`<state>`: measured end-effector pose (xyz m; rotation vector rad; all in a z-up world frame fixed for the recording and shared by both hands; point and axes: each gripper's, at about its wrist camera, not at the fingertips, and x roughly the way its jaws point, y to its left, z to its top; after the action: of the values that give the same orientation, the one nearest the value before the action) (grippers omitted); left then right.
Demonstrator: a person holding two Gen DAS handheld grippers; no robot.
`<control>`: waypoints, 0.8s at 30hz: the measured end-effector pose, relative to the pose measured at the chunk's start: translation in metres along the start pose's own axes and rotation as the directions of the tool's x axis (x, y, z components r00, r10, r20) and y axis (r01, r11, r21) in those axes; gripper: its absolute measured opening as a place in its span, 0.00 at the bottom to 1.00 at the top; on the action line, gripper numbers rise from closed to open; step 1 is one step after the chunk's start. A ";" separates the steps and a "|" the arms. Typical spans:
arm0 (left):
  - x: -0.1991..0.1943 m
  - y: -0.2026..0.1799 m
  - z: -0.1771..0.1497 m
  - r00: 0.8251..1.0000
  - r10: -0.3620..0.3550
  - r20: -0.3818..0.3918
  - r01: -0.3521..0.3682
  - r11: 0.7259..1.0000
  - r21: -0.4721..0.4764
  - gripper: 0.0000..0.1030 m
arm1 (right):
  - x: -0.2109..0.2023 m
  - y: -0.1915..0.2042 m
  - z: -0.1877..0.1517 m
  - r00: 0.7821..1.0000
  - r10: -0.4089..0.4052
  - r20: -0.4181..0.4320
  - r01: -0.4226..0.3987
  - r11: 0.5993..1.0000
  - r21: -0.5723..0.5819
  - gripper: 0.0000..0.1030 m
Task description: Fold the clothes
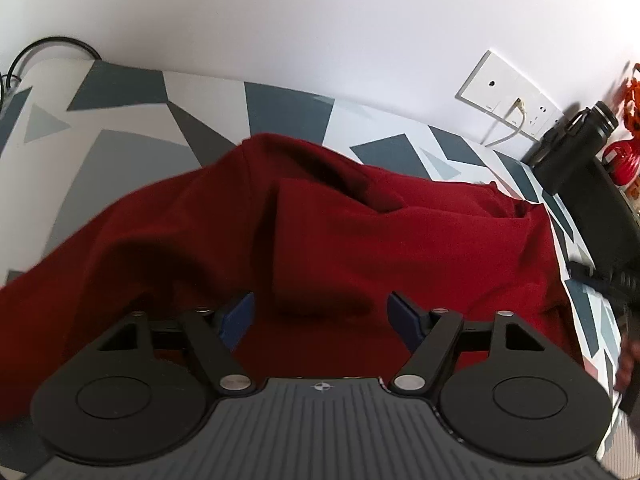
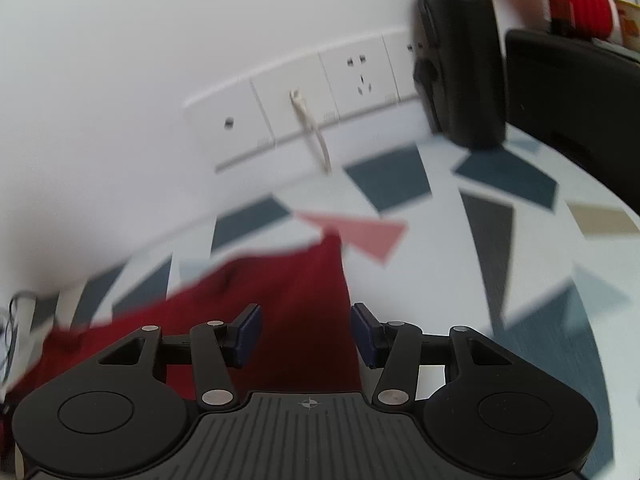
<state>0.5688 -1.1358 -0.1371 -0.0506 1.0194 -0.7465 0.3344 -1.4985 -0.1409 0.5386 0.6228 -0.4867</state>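
Note:
A dark red garment point(image 1: 360, 240) lies rumpled on a table covered with a grey, white and blue geometric cloth point(image 1: 120, 120). My left gripper point(image 1: 320, 320) is open and hovers over the garment's near part, with nothing between its blue pads. In the right wrist view the garment's point(image 2: 288, 292) right edge and far corner show. My right gripper point(image 2: 306, 334) is open over that edge, holding nothing. This view is blurred by motion.
A white wall socket panel point(image 2: 304, 100) with a plugged white cable point(image 2: 312, 136) sits behind the table. A black bottle point(image 2: 460, 60) and a black case point(image 2: 572, 112) stand at the right, with red ornaments point(image 1: 620, 156) beyond. Black cables point(image 1: 24, 60) lie at the far left.

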 end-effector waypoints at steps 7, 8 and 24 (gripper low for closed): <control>-0.007 0.001 -0.011 1.000 -0.014 0.001 0.014 0.996 -0.083 0.07 | 0.003 -0.004 -0.026 0.996 -0.068 -0.061 0.067 0.998 -0.007 0.10; -0.009 0.001 -0.013 1.000 -0.016 0.000 0.016 0.995 -0.096 0.07 | 0.001 -0.007 -0.025 0.996 -0.079 -0.051 0.079 0.997 -0.004 0.09; 0.011 0.011 0.030 0.999 0.046 0.006 -0.044 0.982 -0.185 0.71 | -0.005 -0.014 -0.025 0.988 -0.142 -0.055 0.144 0.989 0.039 0.09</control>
<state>0.6019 -1.1428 -0.1331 -0.1908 1.0747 -0.6082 0.3128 -1.4932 -0.1591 0.5510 0.7056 -0.6238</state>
